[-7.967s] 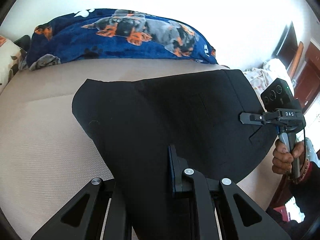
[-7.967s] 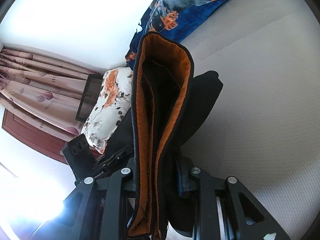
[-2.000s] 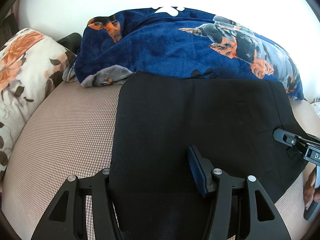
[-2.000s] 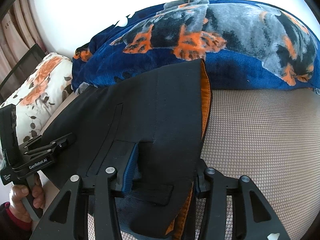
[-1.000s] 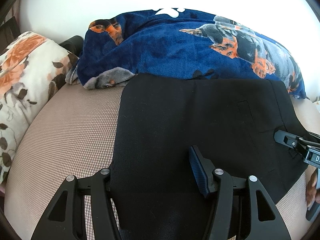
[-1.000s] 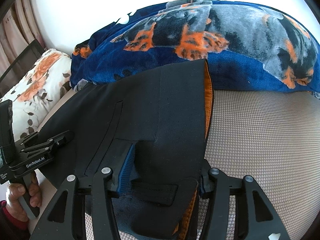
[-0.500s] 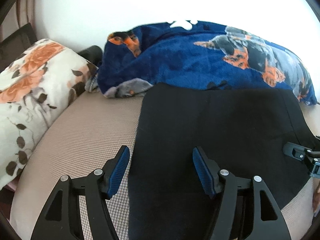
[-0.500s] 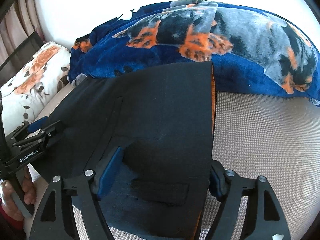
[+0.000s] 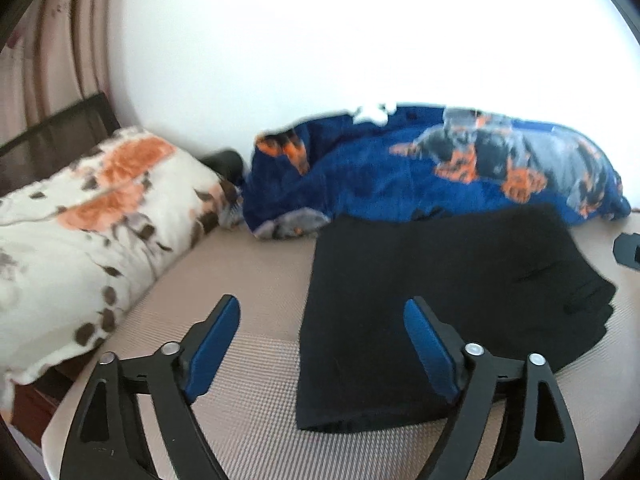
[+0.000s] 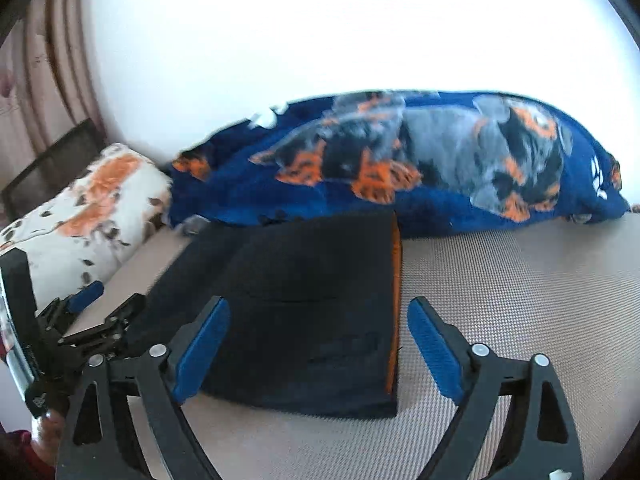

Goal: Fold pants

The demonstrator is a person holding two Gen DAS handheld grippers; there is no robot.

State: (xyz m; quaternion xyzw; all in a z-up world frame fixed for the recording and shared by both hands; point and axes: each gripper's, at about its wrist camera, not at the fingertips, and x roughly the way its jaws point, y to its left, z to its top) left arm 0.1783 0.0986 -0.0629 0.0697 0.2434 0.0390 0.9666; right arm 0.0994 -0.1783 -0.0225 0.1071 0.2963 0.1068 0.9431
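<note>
Both grippers have let go of the black pants (image 9: 440, 300) since a second ago, when each was clamped on the cloth; their jaws have just been opening, and both views now sit higher and farther back. Going left to right, one floral pillow (image 9: 100, 220) lies at the left end of the beige mattress (image 9: 248, 280), one blue dog-print blanket (image 9: 440, 172) is bunched along the white wall, and the one pair of pants lies folded into a flat rectangle in front of that blanket, its far edge touching it. Left gripper (image 9: 322, 316) is spread wide and grasps nothing; the left edge of the pants shows between its two blue pads, clear of both. Right gripper (image 10: 318, 316) is likewise spread wide and empty, hanging above the folded pants, whose orange lining (image 10: 395, 280) shows as a thin strip down the right edge. Its view also catches the left gripper at the pants' left side, apart from the cloth.
</note>
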